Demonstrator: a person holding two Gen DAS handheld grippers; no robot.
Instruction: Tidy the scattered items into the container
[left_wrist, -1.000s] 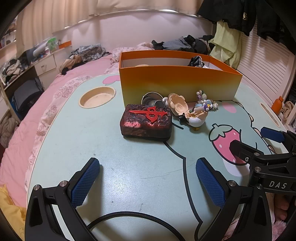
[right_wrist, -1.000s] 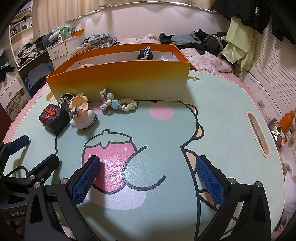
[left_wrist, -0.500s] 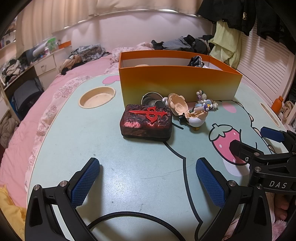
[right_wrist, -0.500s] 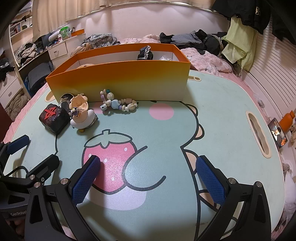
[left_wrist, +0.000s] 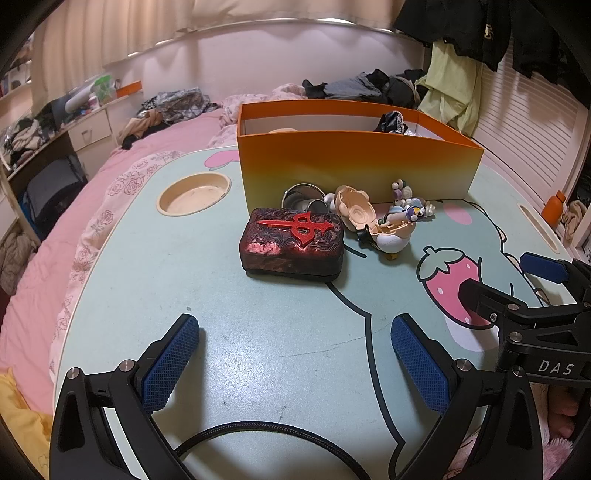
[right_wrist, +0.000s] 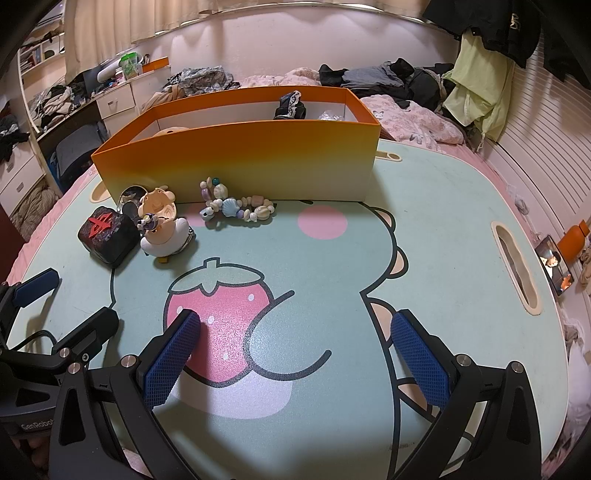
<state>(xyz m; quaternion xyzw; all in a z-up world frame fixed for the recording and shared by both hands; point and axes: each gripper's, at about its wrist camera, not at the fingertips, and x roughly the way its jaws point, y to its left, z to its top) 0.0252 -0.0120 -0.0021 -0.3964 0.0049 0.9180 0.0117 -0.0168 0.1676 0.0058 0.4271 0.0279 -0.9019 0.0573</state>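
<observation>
- Left tongs: blue pads spread wide apart, nothing between them, hovering low over bare mint bench at my 6 o'clock edge.
- Right tongs: also spread wide and empty, poised above the printed strawberry. I see the left rig's fingers at 9 o'clock in the right wrist view.
- Orange box, the container, stands at 12 o'clock on the bench, long side facing me. Inside it: a black lacy item near the right end and a pale rounded thing toward the left end; I cannot tell what either is.
- Scattered items all lie just outside the box's near wall, well apart from both tongs.
- Dark red case with a raised red emblem: flat on the bench at 12 o'clock from the left tongs, closest of the lot.
- Small round metal tin: behind the case, against the box wall, partly hidden.
- Peach-coloured open shell-shaped case: tilted, between the tin and the duck.
- White duck figurine: just right of the dark case, touching or nearly touching the peach piece; cannot tell which.
- Shell-and-bead bracelet: loose against the foot of the box, at 11 o'clock from the right tongs.
- Round cup recess sunk in the bench at 11 o'clock, left of the box.
</observation>
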